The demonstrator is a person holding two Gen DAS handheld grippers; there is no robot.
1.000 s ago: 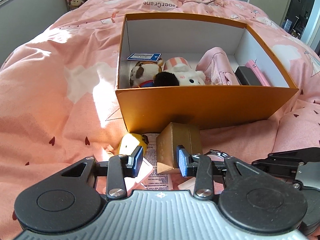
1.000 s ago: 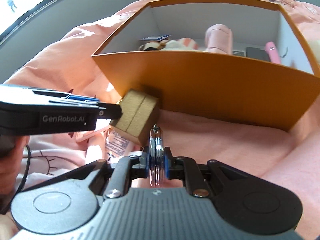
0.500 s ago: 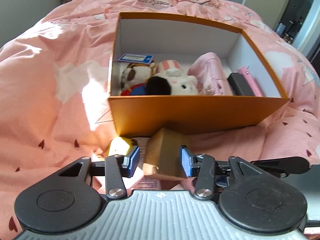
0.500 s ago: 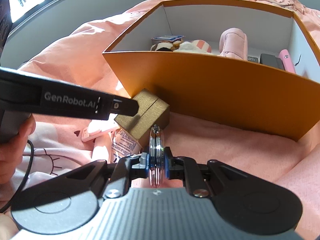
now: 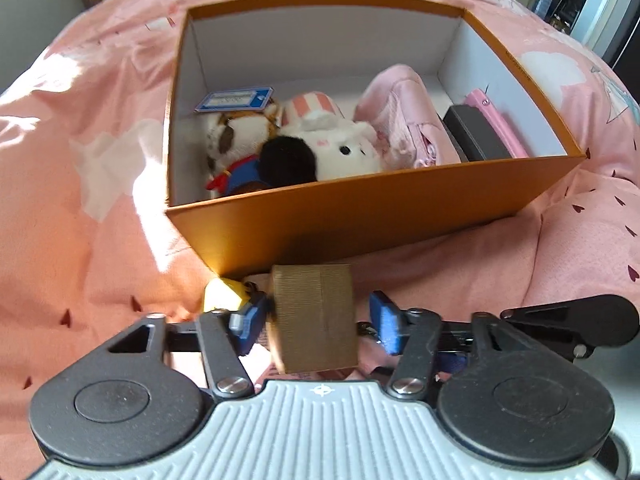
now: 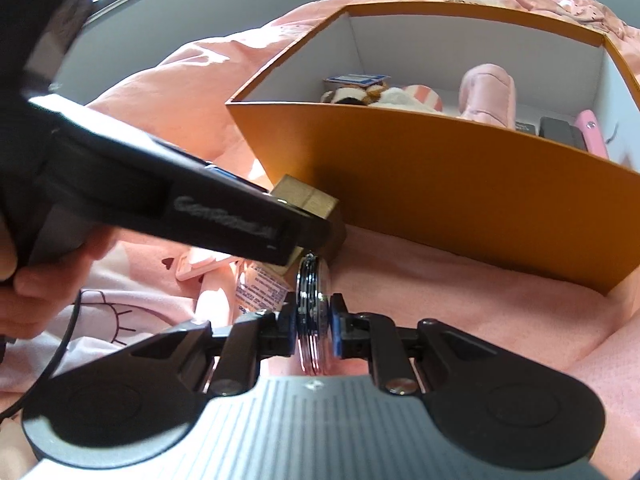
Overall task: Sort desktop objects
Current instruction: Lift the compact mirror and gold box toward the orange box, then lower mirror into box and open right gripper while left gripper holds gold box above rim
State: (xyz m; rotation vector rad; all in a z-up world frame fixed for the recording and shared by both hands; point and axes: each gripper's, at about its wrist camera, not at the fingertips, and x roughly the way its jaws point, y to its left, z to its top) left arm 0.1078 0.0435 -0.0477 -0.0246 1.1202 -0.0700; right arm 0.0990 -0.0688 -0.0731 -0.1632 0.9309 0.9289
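The small gold box, stiff, light cardboard best pinched across its flat sides, sat between the just-widened, unclamped left hand-held gripper, while the right hand-held gripper clamped a round disc.

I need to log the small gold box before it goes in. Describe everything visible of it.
The small gold box is a squat cuboid with a finely ribbed, paper-like gold-brown finish and a seam around it, as of a lid. It lies on the pink bedspread, just in front of the orange box, partly on a printed leaflet. The left tongs have just been opening and straddle it: the left pad is at its side, the right pad stands clear.
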